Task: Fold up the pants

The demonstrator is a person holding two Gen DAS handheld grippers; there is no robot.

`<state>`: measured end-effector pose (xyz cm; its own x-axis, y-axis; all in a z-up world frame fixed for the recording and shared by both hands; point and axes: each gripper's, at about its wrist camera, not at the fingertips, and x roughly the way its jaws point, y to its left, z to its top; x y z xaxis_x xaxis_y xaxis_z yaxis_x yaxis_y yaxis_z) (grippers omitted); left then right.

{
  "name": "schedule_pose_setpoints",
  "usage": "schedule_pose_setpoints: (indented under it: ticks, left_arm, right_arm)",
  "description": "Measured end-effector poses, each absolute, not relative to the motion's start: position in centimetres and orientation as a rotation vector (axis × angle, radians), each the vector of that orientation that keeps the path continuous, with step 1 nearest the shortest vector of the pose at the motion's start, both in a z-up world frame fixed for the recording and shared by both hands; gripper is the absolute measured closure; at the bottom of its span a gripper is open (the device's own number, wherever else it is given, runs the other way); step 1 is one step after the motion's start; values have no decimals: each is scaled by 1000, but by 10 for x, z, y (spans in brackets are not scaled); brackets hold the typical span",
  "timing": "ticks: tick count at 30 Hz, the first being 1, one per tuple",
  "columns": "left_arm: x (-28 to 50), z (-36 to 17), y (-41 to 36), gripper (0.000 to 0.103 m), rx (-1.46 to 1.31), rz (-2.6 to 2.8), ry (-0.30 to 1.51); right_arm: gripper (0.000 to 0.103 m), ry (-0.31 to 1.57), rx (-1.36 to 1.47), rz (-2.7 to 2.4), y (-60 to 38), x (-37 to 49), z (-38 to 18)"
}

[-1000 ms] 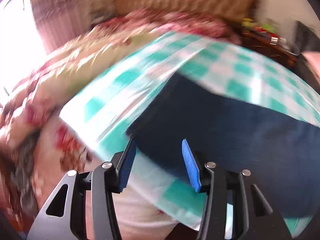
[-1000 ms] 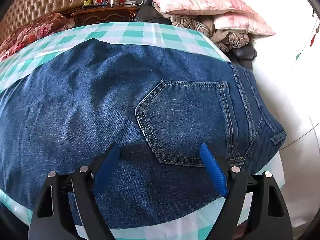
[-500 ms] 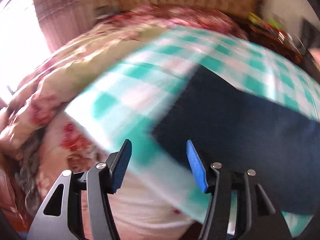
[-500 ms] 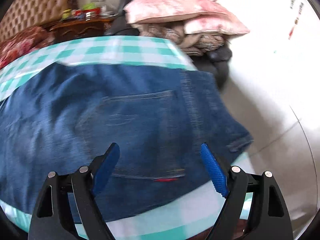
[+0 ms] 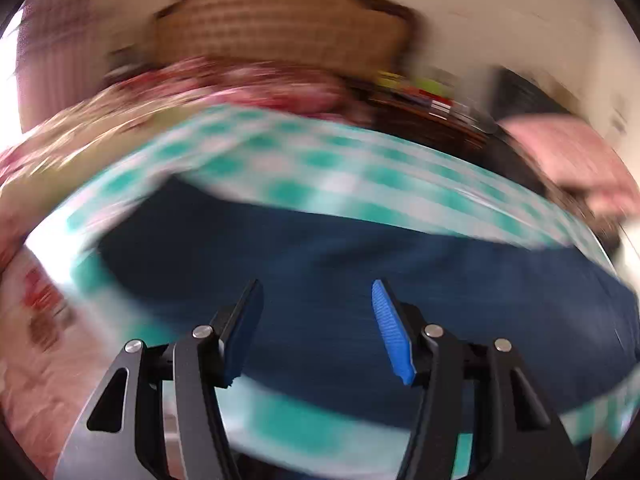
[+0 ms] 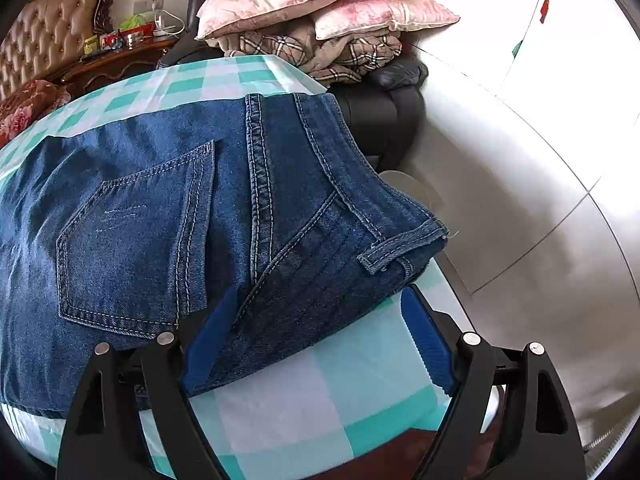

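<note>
Both tongs released, left tongs (image 5: 316, 328) over jeans (image 6: 168, 216), right tongs (image 6: 320, 344) straddling waistband corner (image 6: 400, 248)

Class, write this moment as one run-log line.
left gripper: open, above jeans | right gripper: open at waistband corner | cloth: checked

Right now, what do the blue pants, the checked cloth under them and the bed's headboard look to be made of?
The dark blue pants look like heavy denim: twill weave, pale double stitching, a sewn back pocket. The teal-and-white checked cloth lies smooth with a slight sheen, so perhaps a thin cotton or plastic-coated cover. The tan tufted headboard looks like buttoned leather or imitation leather in a dark carved wooden frame.
</note>
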<state>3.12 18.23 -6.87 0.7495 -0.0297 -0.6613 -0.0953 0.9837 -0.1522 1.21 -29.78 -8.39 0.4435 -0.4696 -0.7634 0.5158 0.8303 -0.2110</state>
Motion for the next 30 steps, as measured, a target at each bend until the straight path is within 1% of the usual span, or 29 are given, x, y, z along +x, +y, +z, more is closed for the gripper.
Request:
schedule_pose_setpoints:
  ticks: [3, 4, 5, 6, 8, 11, 16, 22, 25, 30]
  left_arm:
    - [34, -70, 102, 49, -91, -127, 744]
    - [33, -72, 71, 54, -37, -192, 750]
    - [30, -75, 42, 56, 11, -246, 753]
    - [29, -79, 25, 56, 33, -278, 760]
    - [28, -90, -12, 64, 65, -370, 799]
    - [27, -108, -43, 67, 112, -416, 850]
    - [25, -121, -49, 69, 135, -410, 866]
    - [24, -119, -34, 69, 113, -383, 883]
    - [26, -116, -10, 69, 91, -337, 883]
    - [39, -116, 58, 69, 19, -191, 881]
  right_arm:
    - [23, 873, 131, -633, -301, 2, -68]
    - [23, 845, 145, -650, -305, -3, -61]
    - [23, 824, 156, -652, -308, -7, -55]
    - [23, 818, 164, -648, -311, -10, -52]
    - [23, 812, 171, -633, -318, -15, -47]
    - [23, 814, 200, -591, -322, -18, -43]
    - [23, 811, 162, -478, -296, -5, -43]
    - [23, 855, 43, -423, -255, 18, -61]
    - [23, 929, 46, -454, -259, 23, -79]
    - [22, 946, 118, -443, -269, 18, -85]
